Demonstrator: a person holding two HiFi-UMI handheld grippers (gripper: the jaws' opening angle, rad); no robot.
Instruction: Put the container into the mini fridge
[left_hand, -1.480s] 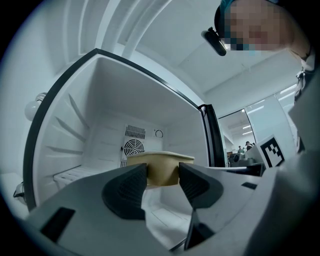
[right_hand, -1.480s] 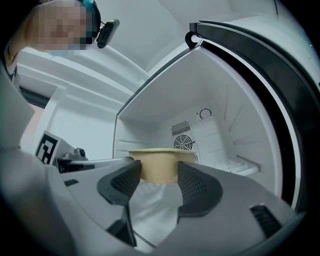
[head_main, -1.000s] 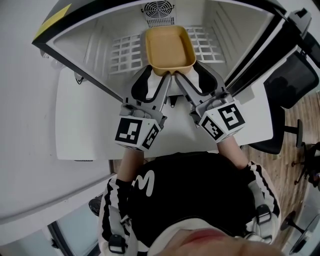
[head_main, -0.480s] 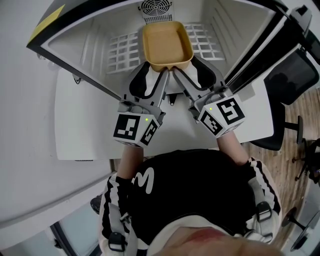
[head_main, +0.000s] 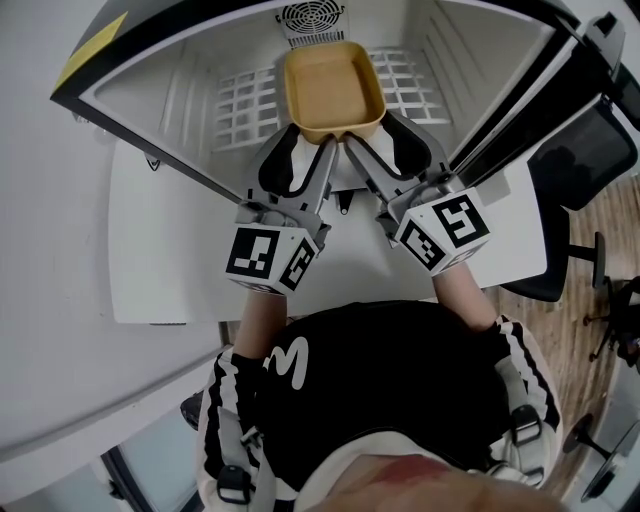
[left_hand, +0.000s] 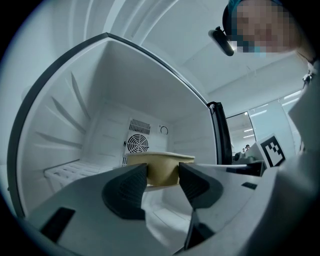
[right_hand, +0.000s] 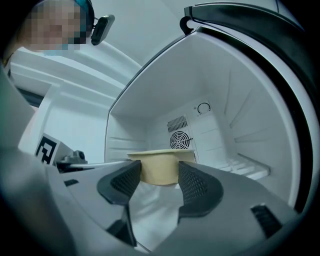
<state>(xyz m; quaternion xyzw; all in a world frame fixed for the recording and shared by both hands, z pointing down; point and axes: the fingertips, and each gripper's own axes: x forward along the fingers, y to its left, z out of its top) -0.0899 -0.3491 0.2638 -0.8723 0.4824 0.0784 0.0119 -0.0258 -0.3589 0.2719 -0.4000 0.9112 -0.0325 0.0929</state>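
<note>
Two claws are clenched on the tan container (head_main: 330, 85): the left claw (left_hand: 162, 172) and the right claw (right_hand: 160, 175) each pinch its near wall, side by side. The container sits upright and empty inside the open mini fridge (head_main: 200, 90), over the white wire shelf (head_main: 245, 105). Contact with the shelf cannot be told. Its far edge lies near the fan grille (head_main: 305, 17). The white bench (head_main: 170, 250) lies nearer.
</note>
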